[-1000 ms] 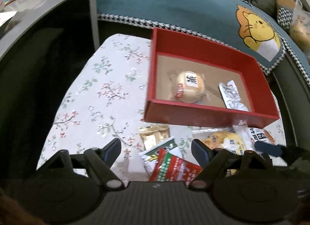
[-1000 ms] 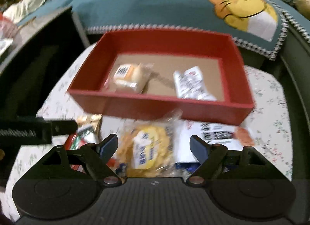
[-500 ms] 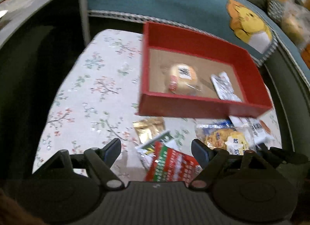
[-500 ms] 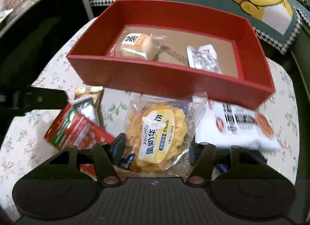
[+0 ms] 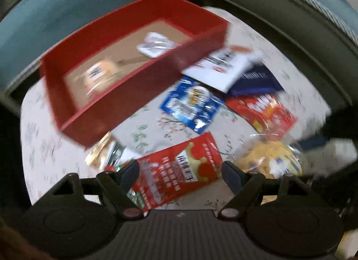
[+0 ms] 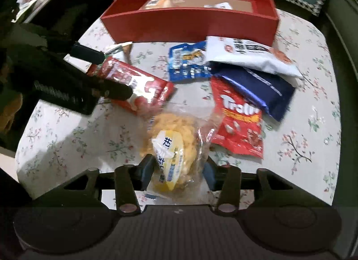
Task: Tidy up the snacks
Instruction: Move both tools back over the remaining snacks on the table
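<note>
**Right fingers close on the pastry bag**

Since the earlier frames the right hand-held gripper (image 6: 177,171) has gone from apart over the pile to clamped on the yellow pastry bag (image 6: 173,141), which now hangs between its fingertips above the floral tabletop (image 6: 67,139). Meanwhile the left view has swung round and blurred; the left hand-held gripper (image 5: 180,171) stays apart, its fingers straddling the red-green packet (image 5: 179,175) without gripping it.

Behind the pile stands the red box (image 6: 190,21), holding a bun (image 5: 98,74) and a silver sachet (image 5: 155,45). On the tabletop in front of it lie a blue pouch (image 6: 188,62), a white bag (image 6: 248,56) overlapping a navy packet (image 6: 257,87), and a red Trolli bag (image 6: 239,123) just beside the pastry. A gold wrapper (image 5: 98,154) pokes out near the box corner.
</note>
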`<state>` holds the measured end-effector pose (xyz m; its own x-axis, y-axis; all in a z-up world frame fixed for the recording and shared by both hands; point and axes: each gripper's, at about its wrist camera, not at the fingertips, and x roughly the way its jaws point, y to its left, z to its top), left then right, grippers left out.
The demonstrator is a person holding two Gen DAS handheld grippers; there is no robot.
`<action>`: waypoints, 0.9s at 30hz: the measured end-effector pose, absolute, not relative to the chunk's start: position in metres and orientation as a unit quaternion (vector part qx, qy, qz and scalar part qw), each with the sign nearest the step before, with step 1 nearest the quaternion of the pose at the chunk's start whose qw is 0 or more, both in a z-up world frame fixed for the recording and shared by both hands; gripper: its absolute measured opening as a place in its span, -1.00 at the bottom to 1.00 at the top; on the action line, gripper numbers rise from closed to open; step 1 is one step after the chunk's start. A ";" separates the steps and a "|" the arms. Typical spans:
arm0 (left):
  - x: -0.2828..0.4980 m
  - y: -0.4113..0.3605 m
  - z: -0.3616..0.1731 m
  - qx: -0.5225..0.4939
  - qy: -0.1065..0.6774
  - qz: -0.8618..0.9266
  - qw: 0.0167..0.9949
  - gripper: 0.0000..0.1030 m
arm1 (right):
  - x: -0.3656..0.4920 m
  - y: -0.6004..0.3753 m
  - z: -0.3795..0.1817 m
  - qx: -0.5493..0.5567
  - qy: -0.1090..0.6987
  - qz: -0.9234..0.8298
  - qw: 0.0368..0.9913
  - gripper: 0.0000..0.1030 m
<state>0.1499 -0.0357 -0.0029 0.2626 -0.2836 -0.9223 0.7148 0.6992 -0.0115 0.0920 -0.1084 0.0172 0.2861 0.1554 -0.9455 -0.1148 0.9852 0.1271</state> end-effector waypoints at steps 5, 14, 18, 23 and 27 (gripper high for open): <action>0.142 -0.052 -0.008 0.326 0.489 -0.378 0.715 1.00 | 0.090 -0.124 0.021 0.057 0.584 0.090 0.805 0.23; 0.134 -0.065 -0.033 0.433 0.472 -0.420 0.643 1.00 | 0.099 -0.114 0.021 0.060 0.585 0.108 0.802 0.41; 0.146 -0.072 -0.038 0.440 0.476 -0.427 0.631 1.00 | 0.099 -0.111 0.019 0.059 0.591 0.113 0.797 0.41; 0.150 -0.085 -0.039 0.474 0.470 -0.436 0.604 1.00 | 0.099 -0.111 0.022 0.069 0.589 0.118 0.797 0.42; 0.159 -0.094 -0.044 0.483 0.477 -0.436 0.590 1.00 | 0.100 -0.114 0.025 0.080 0.587 0.121 0.797 0.43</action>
